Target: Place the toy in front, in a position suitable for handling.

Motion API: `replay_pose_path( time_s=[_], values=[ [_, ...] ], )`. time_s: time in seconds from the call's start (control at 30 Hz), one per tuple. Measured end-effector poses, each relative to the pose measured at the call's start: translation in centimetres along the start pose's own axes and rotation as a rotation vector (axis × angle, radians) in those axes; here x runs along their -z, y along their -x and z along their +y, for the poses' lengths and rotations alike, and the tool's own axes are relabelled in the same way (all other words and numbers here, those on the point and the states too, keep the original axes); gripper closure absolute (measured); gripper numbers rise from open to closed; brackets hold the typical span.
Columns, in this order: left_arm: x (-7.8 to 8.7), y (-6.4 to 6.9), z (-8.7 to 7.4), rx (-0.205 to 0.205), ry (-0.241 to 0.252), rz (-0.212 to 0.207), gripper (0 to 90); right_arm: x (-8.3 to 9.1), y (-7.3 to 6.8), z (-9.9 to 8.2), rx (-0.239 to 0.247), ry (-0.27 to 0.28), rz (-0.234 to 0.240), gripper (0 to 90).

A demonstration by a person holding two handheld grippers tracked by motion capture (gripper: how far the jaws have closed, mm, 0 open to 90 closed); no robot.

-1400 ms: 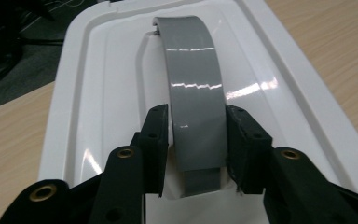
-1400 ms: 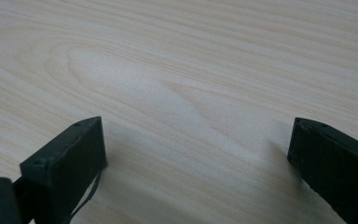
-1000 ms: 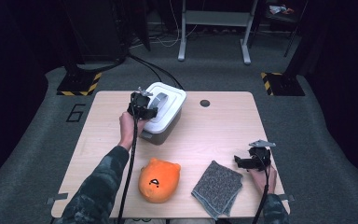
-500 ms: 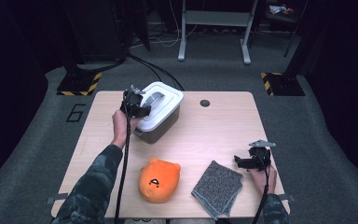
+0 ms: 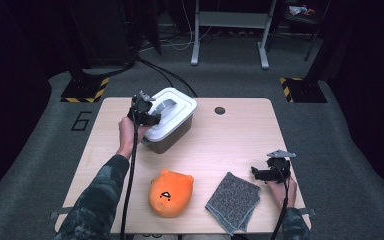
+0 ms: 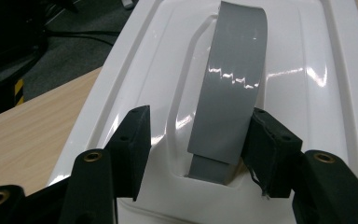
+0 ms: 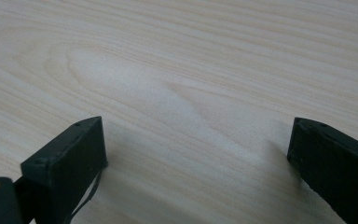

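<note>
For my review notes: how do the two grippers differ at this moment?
The left gripper sits at the white box's lid, its jaws straddling the grey handle and just opening; the right gripper rests over bare table with nothing between its jaws. The right's jaws stand wider apart than the left's. Both are black, hand-held and open.

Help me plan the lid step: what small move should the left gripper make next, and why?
Probably draw the left gripper back off the grey handle. Its jaws have just been opening; the handle sits between them, a gap showing at the left one, and the white lid lies on the storage box, so the grip looks released.
</note>
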State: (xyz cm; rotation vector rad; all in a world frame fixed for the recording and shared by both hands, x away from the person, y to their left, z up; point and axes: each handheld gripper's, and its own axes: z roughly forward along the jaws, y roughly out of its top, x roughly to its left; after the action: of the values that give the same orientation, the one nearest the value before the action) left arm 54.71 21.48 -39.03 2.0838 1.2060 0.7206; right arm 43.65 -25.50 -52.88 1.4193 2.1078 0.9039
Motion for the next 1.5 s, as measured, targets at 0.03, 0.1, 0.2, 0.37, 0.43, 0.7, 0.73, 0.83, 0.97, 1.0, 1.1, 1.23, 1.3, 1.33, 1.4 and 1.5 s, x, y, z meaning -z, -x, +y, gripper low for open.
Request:
replay_pose_path(
  time_s=[0.03,0.1,0.2,0.37,0.43,0.7,0.73,0.83,0.97,1.0,1.1,1.23,1.3,1.33,1.4,1.5],
  values=[
    [0.0,-0.1,-0.1,0.011,0.006,0.001,41.9,0.0,0.0,0.0,0.0,0.0,0.0,3.6],
    [0.0,-0.3,-0.2,0.027,0.003,-0.004,38.8,0.0,0.0,0.0,0.0,0.0,0.0,3.6],
    [0.3,-0.7,-0.5,0.04,0.011,-0.013,29.0,0.0,0.0,0.0,0.0,0.0,0.0,3.6],
    [1.1,-0.9,-1.2,0.045,0.032,-0.048,17.4,0.0,0.0,0.0,0.0,0.0,0.0,3.6],
    [1.6,-1.0,-1.3,0.058,0.043,-0.071,15.2,0.0,0.0,0.0,0.0,0.0,0.0,3.6],
    [5.6,-0.8,-2.6,0.042,0.113,-0.12,12.4,0.0,0.0,0.0,-0.001,0.001,-0.001,3.7],
    [6.1,-0.8,-3.0,0.04,0.12,-0.115,11.9,0.0,0.0,0.0,0.0,0.0,0.001,3.9],
    [7.4,-0.9,-4.3,0.038,0.138,-0.09,10.3,0.0,0.0,0.0,0.001,0.0,0.003,3.9],
    [8.7,-1.2,-6.2,0.072,0.148,-0.033,9.4,0.0,0.0,0.0,0.007,0.001,0.003,4.0],
    [9.0,-1.3,-6.8,0.087,0.153,-0.029,9.1,0.0,0.0,0.0,0.003,0.0,0.004,3.9],
    [9.6,-1.5,-8.9,0.108,0.152,-0.01,8.2,0.0,0.0,0.0,0.007,0.001,0.003,4.0],
    [9.2,-1.5,-11.7,0.118,0.115,-0.001,6.7,0.0,0.0,0.0,0.005,0.001,0.004,3.9],
    [8.6,-1.4,-13.4,0.126,0.09,0.013,6.6,0.0,0.1,0.0,0.008,0.001,0.004,4.0],
    [8.3,-1.4,-14.0,0.13,0.078,0.018,6.9,0.0,0.0,0.0,-0.002,-0.001,0.004,3.9],
    [7.4,-1.3,-16.0,0.151,0.047,0.028,7.0,0.0,0.0,0.0,0.001,-0.001,0.004,3.9],
    [5.9,-1.2,-18.3,0.172,0.002,0.028,6.5,0.0,0.0,0.0,0.0,0.0,0.004,3.9]
  ],
)
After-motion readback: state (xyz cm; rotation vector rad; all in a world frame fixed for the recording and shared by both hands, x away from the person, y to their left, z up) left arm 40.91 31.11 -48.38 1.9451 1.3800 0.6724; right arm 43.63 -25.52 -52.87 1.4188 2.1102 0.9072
